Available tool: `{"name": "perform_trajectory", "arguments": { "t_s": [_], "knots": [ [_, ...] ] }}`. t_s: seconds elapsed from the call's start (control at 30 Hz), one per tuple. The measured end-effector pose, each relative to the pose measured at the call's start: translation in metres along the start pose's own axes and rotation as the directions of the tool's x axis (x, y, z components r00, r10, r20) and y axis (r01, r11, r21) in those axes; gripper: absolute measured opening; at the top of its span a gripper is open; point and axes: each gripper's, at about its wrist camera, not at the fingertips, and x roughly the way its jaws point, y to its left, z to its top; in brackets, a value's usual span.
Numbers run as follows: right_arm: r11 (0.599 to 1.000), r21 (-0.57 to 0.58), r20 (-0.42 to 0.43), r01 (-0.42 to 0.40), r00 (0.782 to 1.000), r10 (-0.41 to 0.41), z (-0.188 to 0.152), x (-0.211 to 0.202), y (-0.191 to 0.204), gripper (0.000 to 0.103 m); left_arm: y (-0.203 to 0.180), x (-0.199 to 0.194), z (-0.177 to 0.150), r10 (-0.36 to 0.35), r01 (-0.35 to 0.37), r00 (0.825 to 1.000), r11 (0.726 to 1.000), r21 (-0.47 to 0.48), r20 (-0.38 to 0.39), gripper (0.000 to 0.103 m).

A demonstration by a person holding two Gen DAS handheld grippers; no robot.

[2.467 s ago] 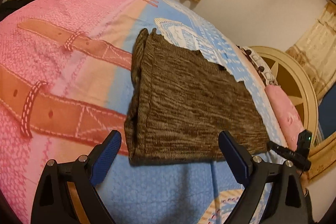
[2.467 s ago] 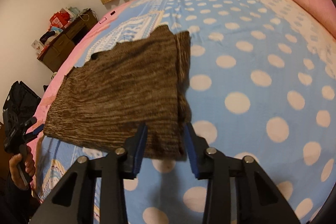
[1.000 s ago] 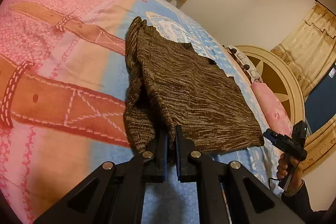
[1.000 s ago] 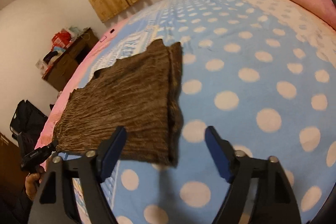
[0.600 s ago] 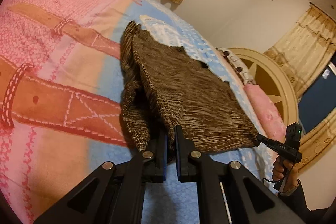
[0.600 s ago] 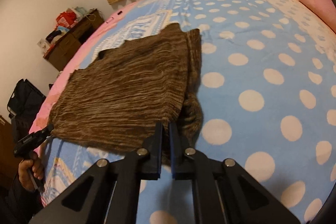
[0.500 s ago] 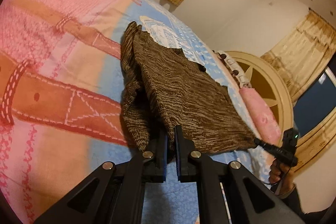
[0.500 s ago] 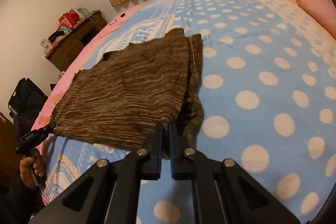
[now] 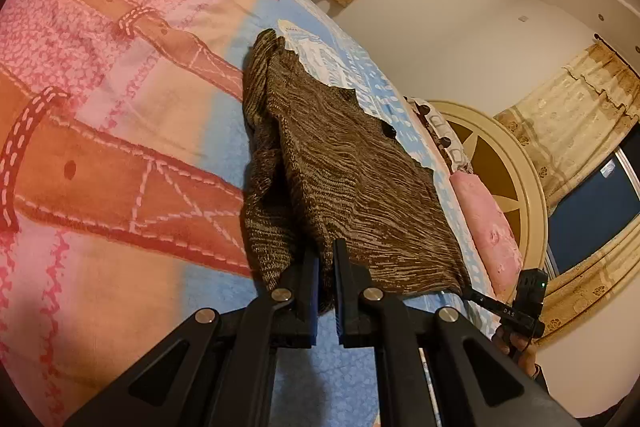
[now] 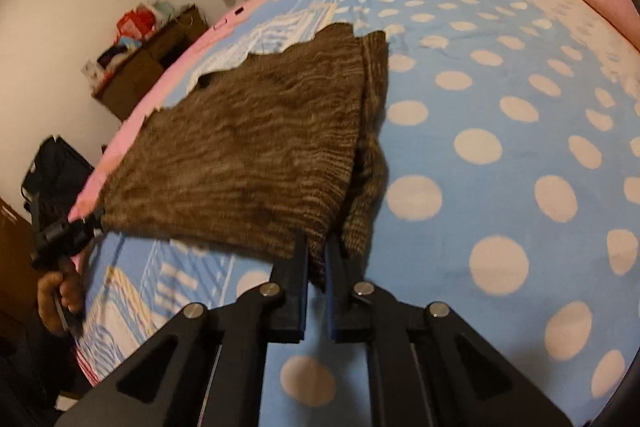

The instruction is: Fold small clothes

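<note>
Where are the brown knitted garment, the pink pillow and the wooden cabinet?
brown knitted garment (image 9: 352,171), left wrist view, middle of its top layer.
pink pillow (image 9: 486,223), left wrist view, its upper face.
wooden cabinet (image 10: 154,65), right wrist view, its front.

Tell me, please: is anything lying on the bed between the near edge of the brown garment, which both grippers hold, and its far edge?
Nothing visible does. The left gripper and right gripper each pinch a near corner of the brown knit garment, whose top and far edge show only cloth.
</note>
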Motion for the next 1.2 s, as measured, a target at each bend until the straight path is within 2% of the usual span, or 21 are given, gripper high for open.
{"name": "perform_trajectory", "arguments": {
  "t_s": [0.2,0.3,0.5,0.53,0.57,0.6,0.67,0.73,0.77,0.87,0.93,1.0,1.13,1.2],
  "knots": [
    [0.999,0.035,0.006,-0.013,1.000,0.013,-0.010,0.000,-0.009,0.009,0.003,-0.002,0.001,-0.004,0.004,1.000,1.000,-0.017,-0.007,0.006],
    [1.000,0.011,0.004,0.010,1.000,-0.011,-0.011,-0.005,-0.002,0.009,-0.003,-0.001,0.000,0.020,-0.020,1.000,1.000,0.024,-0.017,0.006],
    [1.000,0.029,-0.011,0.005,1.000,-0.005,-0.009,-0.005,-0.008,0.009,-0.002,0.001,0.003,0.055,-0.055,0.998,0.998,0.012,-0.032,0.009],
    [0.999,0.031,-0.008,0.011,1.000,-0.011,-0.007,-0.006,-0.007,0.013,-0.003,-0.001,0.003,0.069,-0.068,0.997,0.998,0.018,-0.034,0.011],
    [0.999,0.030,-0.004,0.034,0.999,-0.034,-0.005,-0.009,-0.005,0.027,-0.004,-0.005,0.003,0.079,-0.078,0.996,0.997,0.023,-0.035,0.015],
    [0.998,0.021,0.004,0.064,0.998,-0.064,-0.003,-0.013,-0.002,0.054,-0.005,-0.008,0.004,0.084,-0.083,0.996,0.996,0.024,-0.029,0.018],
    [0.991,-0.011,0.080,0.131,0.988,-0.130,0.001,-0.030,0.008,0.077,-0.001,-0.018,0.005,0.089,-0.089,0.996,0.996,0.009,0.002,0.044],
    [0.990,-0.035,0.132,0.137,0.983,-0.131,0.007,-0.041,0.018,0.077,0.000,-0.025,0.007,0.112,-0.113,0.993,0.994,0.012,0.043,0.058],
    [0.989,-0.046,0.142,0.140,0.981,-0.132,0.010,-0.044,0.023,0.077,0.000,-0.025,0.008,0.150,-0.151,0.988,0.988,0.024,0.044,0.058],
    [0.987,-0.105,0.179,0.122,0.979,-0.102,0.019,-0.044,0.043,0.077,-0.001,-0.024,0.008,0.174,-0.176,0.984,0.984,0.042,0.038,0.058],
    [0.986,-0.144,0.158,0.087,0.985,-0.064,0.022,-0.031,0.053,0.077,-0.009,-0.021,0.006,0.221,-0.223,0.975,0.969,0.106,0.031,0.058],
    [0.980,-0.181,0.124,0.084,0.990,-0.062,0.023,-0.009,0.059,0.077,-0.014,-0.020,0.004,0.256,-0.258,0.966,0.955,0.143,0.035,0.058],
    [0.986,-0.132,0.008,0.105,0.994,-0.105,0.012,0.026,0.042,0.077,-0.018,-0.026,-0.004,0.326,-0.327,0.944,0.919,0.221,0.041,0.058],
    [0.987,-0.128,0.023,0.094,0.995,-0.092,0.006,0.026,0.037,0.076,-0.016,-0.034,-0.006,0.360,-0.362,0.932,0.904,0.227,0.052,0.058]
  ]
}}
